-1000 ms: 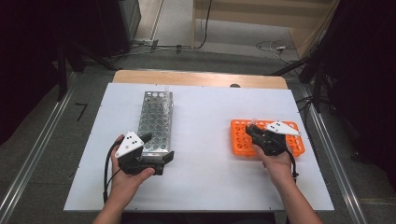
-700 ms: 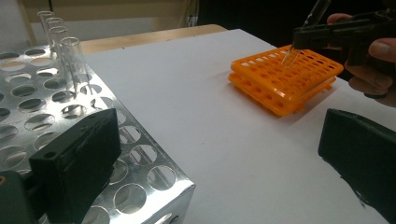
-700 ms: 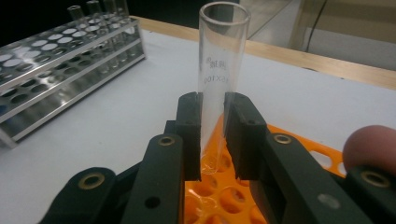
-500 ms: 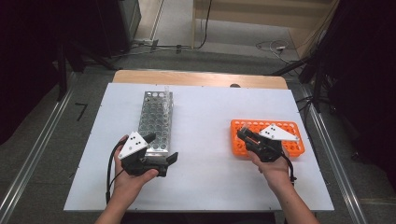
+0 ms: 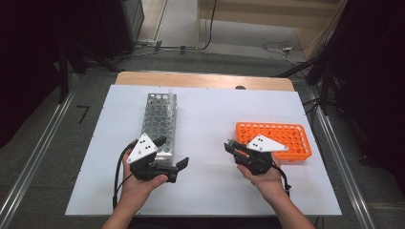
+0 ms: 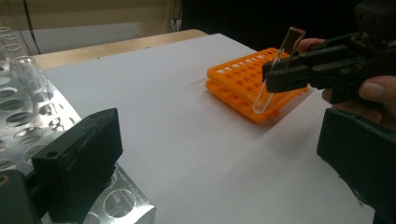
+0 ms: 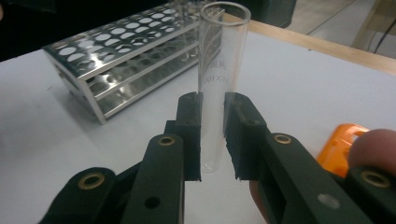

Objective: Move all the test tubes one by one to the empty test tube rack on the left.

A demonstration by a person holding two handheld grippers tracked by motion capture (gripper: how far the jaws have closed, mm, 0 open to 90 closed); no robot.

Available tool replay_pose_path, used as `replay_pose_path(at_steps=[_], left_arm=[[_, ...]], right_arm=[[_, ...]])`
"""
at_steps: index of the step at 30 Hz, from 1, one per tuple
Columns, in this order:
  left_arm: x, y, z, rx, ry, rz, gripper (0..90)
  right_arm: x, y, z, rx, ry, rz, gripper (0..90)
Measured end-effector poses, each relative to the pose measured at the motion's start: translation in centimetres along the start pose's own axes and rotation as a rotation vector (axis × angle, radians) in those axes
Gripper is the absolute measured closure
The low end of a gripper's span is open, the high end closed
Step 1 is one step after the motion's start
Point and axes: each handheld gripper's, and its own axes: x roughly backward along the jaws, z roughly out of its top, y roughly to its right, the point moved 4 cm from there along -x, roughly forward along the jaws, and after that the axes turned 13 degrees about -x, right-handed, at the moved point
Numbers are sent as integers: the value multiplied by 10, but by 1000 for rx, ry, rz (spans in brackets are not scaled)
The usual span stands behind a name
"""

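Observation:
My right gripper point(image 5: 230, 146) is shut on a clear glass test tube point(image 7: 219, 70), held upright between its pads point(image 7: 190, 135). It hovers over the white table just left of the orange plastic rack point(image 5: 282, 136). From the left gripper view, that right gripper point(image 6: 280, 74) carries the test tube point(image 6: 279, 70) tilted in front of the orange rack point(image 6: 243, 79). My left gripper point(image 5: 172, 152) stands open at the near end of the metal tube rack point(image 5: 160, 121), and nothing lies between its fingers point(image 6: 84, 158).
A glass tube point(image 6: 28, 77) stands in the metal rack point(image 6: 32, 121), with more tubes behind it. The white board point(image 5: 210, 119) lies on a wooden table point(image 5: 200, 80). Bare board stretches between the two racks. Cables and dark stands ring the table.
My right gripper has moved left, off the orange rack and over the bare board, carrying the test tube. The left gripper has stayed put.

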Motion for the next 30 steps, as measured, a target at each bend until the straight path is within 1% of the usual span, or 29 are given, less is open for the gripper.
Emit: replay_pose_path(at_steps=[4, 7, 12, 13, 15, 21, 26, 28, 30], left_arm=[[-3, 4, 3, -7, 4, -17, 16], [-5, 8, 6, -5, 11, -34, 27], [-8, 14, 11, -15, 21, -63, 67], [-9, 16, 12, -12, 29, -73, 78], [-10, 18, 13, -11, 32, -87, 114], [-15, 27, 18, -26, 38, -121, 224], [-18, 32, 20, -31, 47, -143, 331], [-19, 34, 20, -37, 42, -148, 379], [-21, 36, 20, -32, 41, -156, 418]], right_arm=[[-4, -13, -3, 14, -13, 31, 737], [-6, -21, -4, 19, -22, 49, 737], [-9, -31, -7, 35, -33, 79, 737], [-9, -33, -7, 36, -33, 84, 737], [-10, -37, -8, 44, -37, 93, 737], [-12, -47, -9, 55, -43, 116, 737], [-12, -55, -10, 66, -46, 135, 737], [-12, -57, -10, 67, -46, 140, 737], [-12, -59, -10, 69, -46, 146, 737]])
